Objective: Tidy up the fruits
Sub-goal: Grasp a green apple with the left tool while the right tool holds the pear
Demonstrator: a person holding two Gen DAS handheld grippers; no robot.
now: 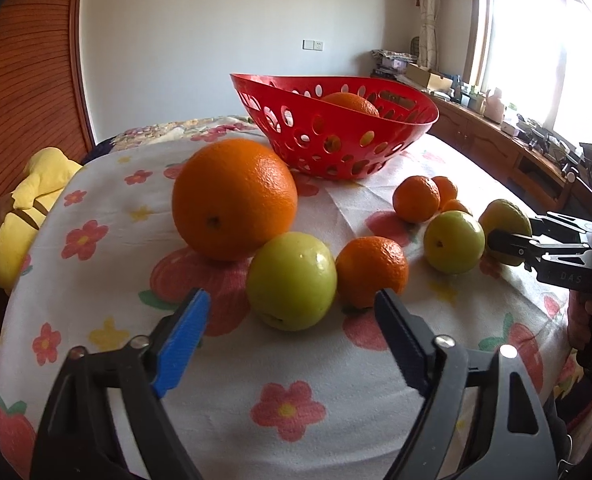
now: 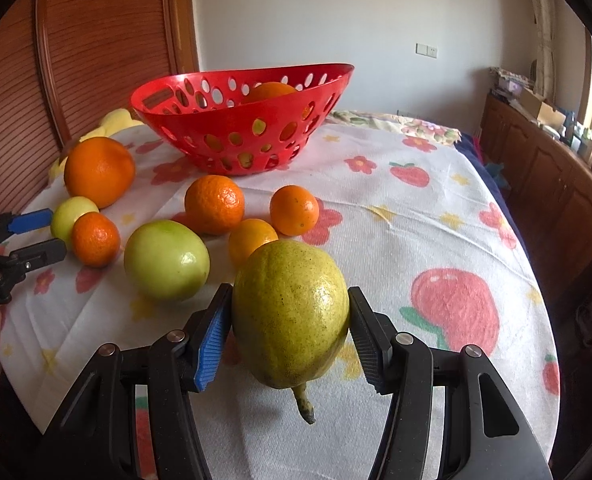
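My right gripper (image 2: 290, 334) is shut on a yellow-green pear (image 2: 290, 328), stem toward the camera, just above the cloth; it also shows in the left wrist view (image 1: 503, 220). My left gripper (image 1: 292, 312) is open, its jaws either side of a green apple (image 1: 292, 280) with a small mandarin (image 1: 371, 270) beside it. A big orange (image 1: 234, 198) sits behind them. A second green apple (image 2: 166, 260) and several mandarins (image 2: 214, 204) lie mid-table. The red perforated basket (image 2: 240, 128) at the back holds an orange (image 2: 270, 91).
The table wears a white flowered cloth (image 2: 395, 208). A yellow plush toy (image 1: 24, 208) lies off the left edge by a wooden slatted wall (image 1: 28, 60). A wooden sideboard (image 2: 543, 168) with clutter runs along the right under the window.
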